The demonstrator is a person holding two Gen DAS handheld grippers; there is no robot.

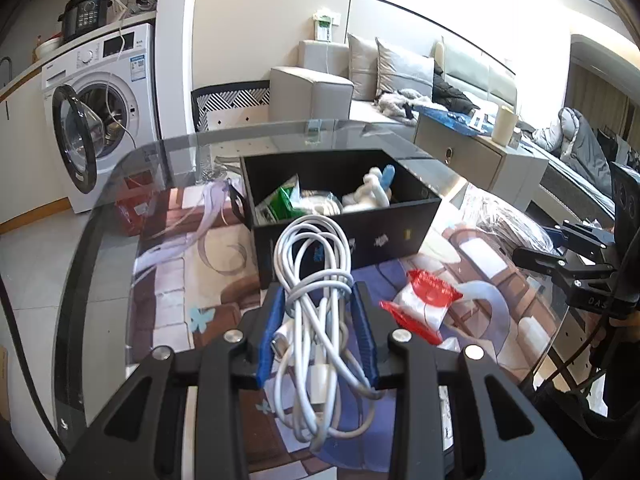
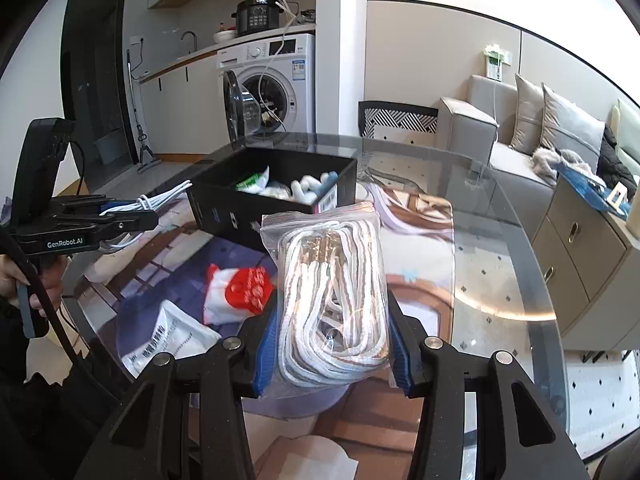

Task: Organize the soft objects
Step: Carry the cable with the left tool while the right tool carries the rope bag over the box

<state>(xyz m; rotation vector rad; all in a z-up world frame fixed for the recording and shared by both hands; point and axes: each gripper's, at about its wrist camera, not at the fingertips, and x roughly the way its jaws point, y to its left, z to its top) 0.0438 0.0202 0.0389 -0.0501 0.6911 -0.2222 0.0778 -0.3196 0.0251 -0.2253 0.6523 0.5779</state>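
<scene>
Held by left tool: left tool (image 1: 318,320) is clamped on a bundle of white charging cable (image 1: 316,280), blue pads pressing its sides; the bundle hangs clear of the worktop, just in front of the black box
Held by right tool: right tool (image 2: 334,340) grips a clear zip bag of white cord (image 2: 332,300) by its lower half; the bag stands upright above the worktop, just in front of the black box and to its right side
Landmark: black box (image 1: 360,240), open-topped, sits on the glass worktop (image 1: 120,200) toward its far edge
Already in the box: a green-and-white packet (image 1: 286,200), a coil of white material beside it, and a white soft toy with a blue part (image 1: 378,188) against the right wall
Left outside the box: a red-and-white packet (image 1: 424,304) lies flat on the worktop just in front of the box, and a white printed pouch (image 2: 172,340) lies nearer than that packet, further from the box
Progress, as I judge it: roughly halfway; three or so soft things are stowed, two are in the air and not yet over the box, two have not been picked up
What remains, as I judge it: carry both held bundles over the rim and let them go, then fetch the packet and the pouch
Room in the box: near half looks free, though its floor is partly hidden by the front wall
</scene>
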